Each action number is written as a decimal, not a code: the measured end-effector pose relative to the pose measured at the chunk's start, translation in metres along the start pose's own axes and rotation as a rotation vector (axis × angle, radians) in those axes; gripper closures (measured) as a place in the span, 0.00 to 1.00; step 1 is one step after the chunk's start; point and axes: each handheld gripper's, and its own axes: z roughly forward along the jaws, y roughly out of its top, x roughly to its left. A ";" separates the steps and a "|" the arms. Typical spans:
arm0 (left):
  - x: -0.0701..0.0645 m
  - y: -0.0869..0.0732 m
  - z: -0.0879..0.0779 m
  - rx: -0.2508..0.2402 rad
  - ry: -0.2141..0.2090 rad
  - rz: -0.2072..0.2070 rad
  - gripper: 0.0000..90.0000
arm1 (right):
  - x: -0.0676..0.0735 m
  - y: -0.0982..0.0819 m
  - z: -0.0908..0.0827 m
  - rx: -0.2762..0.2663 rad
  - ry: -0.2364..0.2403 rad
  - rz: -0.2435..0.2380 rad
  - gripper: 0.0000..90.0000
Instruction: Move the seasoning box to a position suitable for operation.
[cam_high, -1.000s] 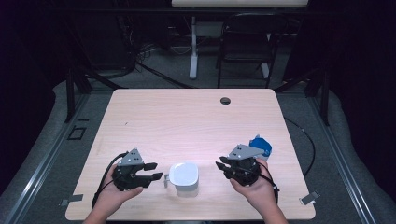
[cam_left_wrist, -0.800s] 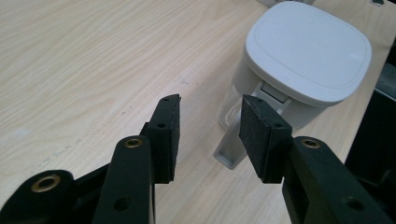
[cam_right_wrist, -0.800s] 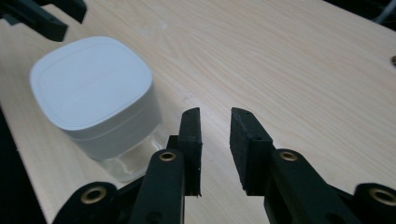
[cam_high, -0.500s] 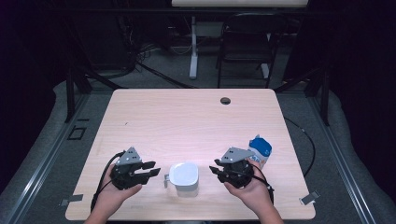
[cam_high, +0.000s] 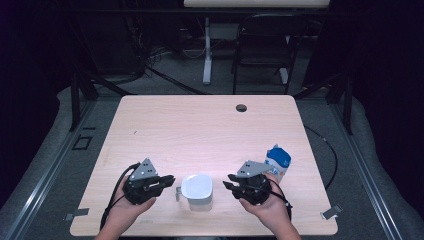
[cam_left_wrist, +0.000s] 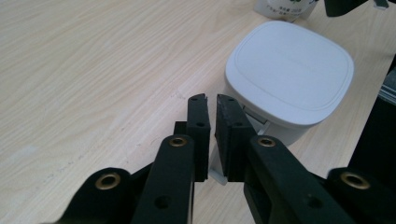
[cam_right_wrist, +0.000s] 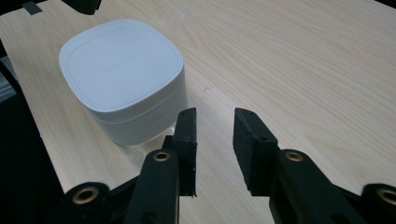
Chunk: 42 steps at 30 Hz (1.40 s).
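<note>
A white, rounded square container (cam_high: 196, 188) with its lid on stands near the table's front edge between my two grippers. In the left gripper view the container (cam_left_wrist: 289, 79) is just right of my left gripper (cam_left_wrist: 211, 99), whose jaws are almost together with nothing clearly between them. A small grey tab (cam_high: 177, 193) sticks out of the container's left side, near my left gripper (cam_high: 171, 179). My right gripper (cam_right_wrist: 215, 114) stands open and empty beside the container (cam_right_wrist: 123, 79). In the high view my right gripper (cam_high: 227, 182) points at its right side.
A white and blue milk carton (cam_high: 278, 161) stands upright just behind my right hand. A dark round hole (cam_high: 241, 107) sits in the table's far edge. The wooden table (cam_high: 200, 130) is bare beyond the container. A chair (cam_high: 262, 47) stands past the table.
My right gripper has shifted left and toward the front edge, closer to the container, uncovering the milk carton behind it. My left gripper has barely moved.
</note>
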 end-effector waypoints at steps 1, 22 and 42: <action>0.000 0.001 -0.001 -0.004 -0.001 -0.001 0.98 | 0.000 0.000 0.000 0.001 0.001 -0.001 0.78; -0.022 0.015 0.013 -0.016 -0.041 0.057 1.00 | 0.004 -0.004 0.002 0.015 0.017 0.016 0.77; -0.021 0.011 0.016 -0.026 -0.041 0.056 1.00 | 0.007 -0.006 0.004 0.004 0.035 0.037 0.89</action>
